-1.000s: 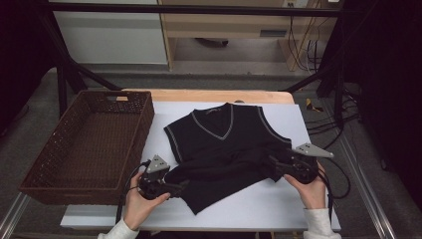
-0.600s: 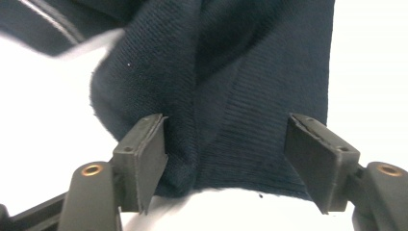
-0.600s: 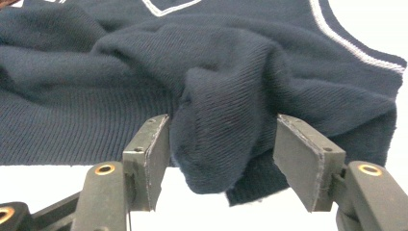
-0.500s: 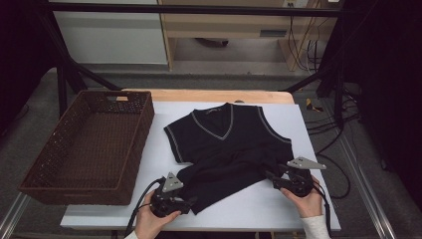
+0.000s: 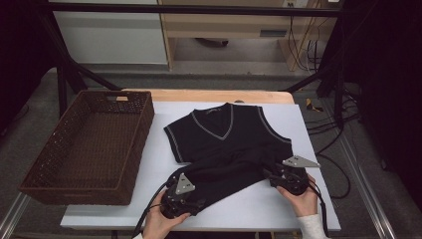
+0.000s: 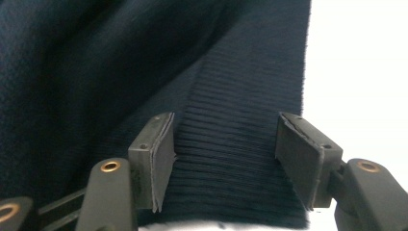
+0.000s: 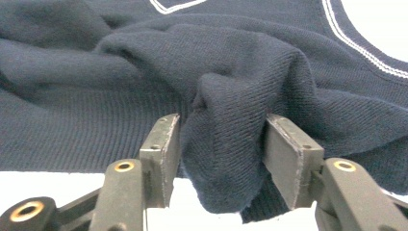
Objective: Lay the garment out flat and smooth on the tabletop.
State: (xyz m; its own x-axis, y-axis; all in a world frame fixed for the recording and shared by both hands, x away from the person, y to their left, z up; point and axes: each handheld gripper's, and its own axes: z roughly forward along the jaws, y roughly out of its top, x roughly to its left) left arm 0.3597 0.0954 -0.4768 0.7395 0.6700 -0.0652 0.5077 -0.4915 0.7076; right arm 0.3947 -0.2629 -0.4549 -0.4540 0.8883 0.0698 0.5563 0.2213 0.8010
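High view: dark navy knit sleeveless vest with white-trimmed V-neck (image 5: 226,142) flat on white table sheet (image 5: 278,206), hem edge toward me, running left-right between my grippers; left gripper (image 5: 195,201) at near-left hem corner, right gripper (image 5: 271,174) at right.

Left gripper view: jaws just been closing, half-open, straddling ribbed hem band (image 6: 231,159), right pad clear of it.

Right gripper view: jaws just been closing, pads pinching bunched hem fold (image 7: 221,159).

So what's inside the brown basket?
Nothing that I can see: the basket shows only its bare woven bottom. The near wall hides a strip of the floor just behind it. The vest lies beside it on the table.
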